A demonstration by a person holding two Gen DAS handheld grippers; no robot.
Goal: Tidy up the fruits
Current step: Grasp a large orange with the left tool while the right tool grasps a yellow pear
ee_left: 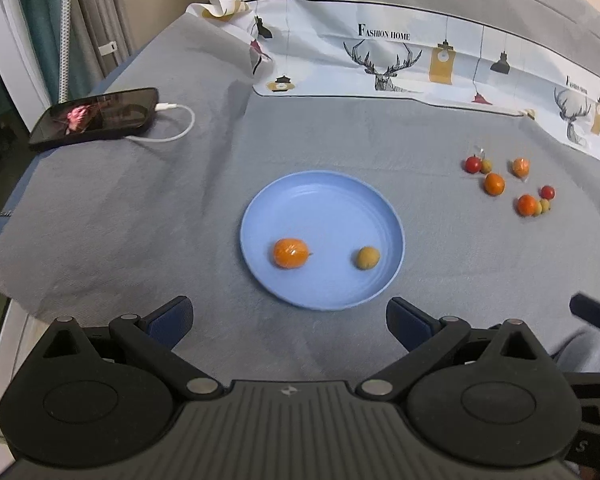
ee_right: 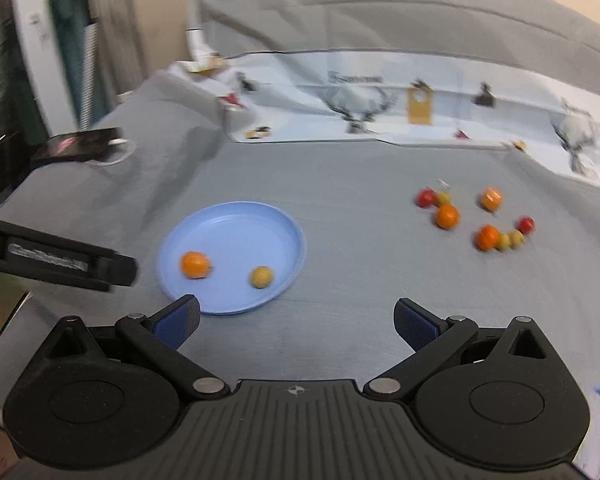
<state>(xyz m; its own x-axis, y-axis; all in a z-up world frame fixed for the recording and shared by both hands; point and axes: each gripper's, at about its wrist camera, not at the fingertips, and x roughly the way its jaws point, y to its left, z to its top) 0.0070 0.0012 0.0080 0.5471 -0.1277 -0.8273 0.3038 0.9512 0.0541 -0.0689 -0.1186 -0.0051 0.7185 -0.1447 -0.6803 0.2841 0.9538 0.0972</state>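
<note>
Blue plate (ee_left: 322, 184) sits mid-worktop on the grey cloth (ee_left: 180, 200), serving as the collection dish. It holds two pieces: an orange fruit (ee_left: 291, 253) at its near left and a small yellow-green fruit (ee_left: 367, 257) at its near right, apart from each other.

Loose fruit cluster (ee_left: 510, 184) lies well apart, to the plate's right: orange, red and yellow-green pieces, some touching. Likely the unsorted stock.

Left gripper (ee_left: 290, 320) is spread wide, empty, hovering just short of the plate's near rim. Right gripper (ee_right: 296, 322) is likewise spread and empty, between plate and cluster; its view is motion-blurred. Probably lined up for the next pick.

Phone (ee_left: 94, 118) with a white cable (ee_left: 176, 130) lies at the far left.
</note>
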